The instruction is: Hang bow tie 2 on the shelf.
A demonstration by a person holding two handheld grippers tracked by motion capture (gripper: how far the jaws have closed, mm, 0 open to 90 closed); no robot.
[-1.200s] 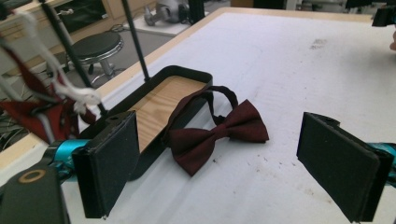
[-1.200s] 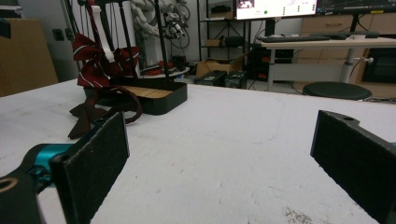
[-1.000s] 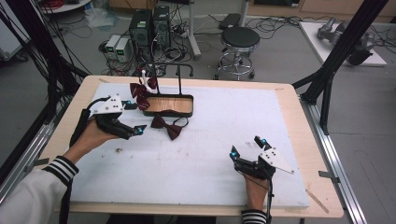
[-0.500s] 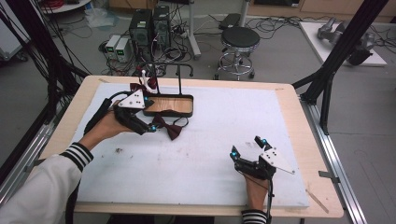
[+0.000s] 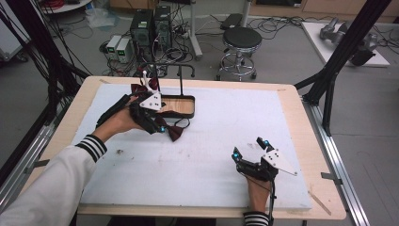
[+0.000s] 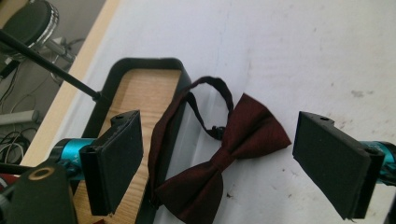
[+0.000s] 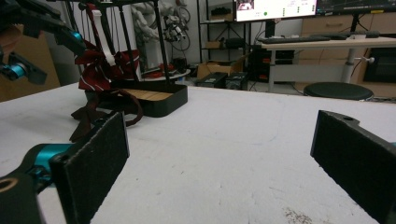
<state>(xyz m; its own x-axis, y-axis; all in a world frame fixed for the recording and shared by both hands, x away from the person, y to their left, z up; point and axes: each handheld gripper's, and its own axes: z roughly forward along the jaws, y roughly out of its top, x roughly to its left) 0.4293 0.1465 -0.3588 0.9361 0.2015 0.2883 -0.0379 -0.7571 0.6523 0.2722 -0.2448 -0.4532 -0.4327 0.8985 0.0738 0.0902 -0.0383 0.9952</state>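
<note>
High view, surface: a white mat point(image 5: 202, 155) covers a light wooden table point(image 5: 301, 108), flecked here and there with small dark marks.
High view, room: grey floor behind the table with a black stool point(image 5: 241, 42), computer towers point(image 5: 151, 26) and loose cables; black frame posts stand at both sides.
High view, stand: a black tray with a wooden floor point(image 5: 181, 107) sits at the far left of the mat, thin black rods rising from it; a striped dark red tie point(image 5: 140, 88) hangs there.
High view, left gripper point(image 5: 157, 126): held over the mat just in front of the tray, right above the dark red bow tie point(image 5: 175, 132), which lies on the mat against the tray's near edge.
High view, right gripper point(image 5: 248, 151): rests near the mat's front right, well apart from the bow tie, jaws spread.
Left gripper view: the two black pads stand wide apart, nothing between them touching; the bow tie point(image 6: 219, 163) lies on the white mat between them, its strap looped up over the tray's rim point(image 6: 180, 77).
Right gripper view: jaws spread wide over bare mat; far off at the left are the tray point(image 7: 154, 103), the hanging striped tie point(image 7: 100, 65), the bow tie's strap beside it, and the left gripper point(image 7: 39, 44) above.
Right gripper view, room: desks, a monitor point(image 7: 275, 8) and shelving in the background.
</note>
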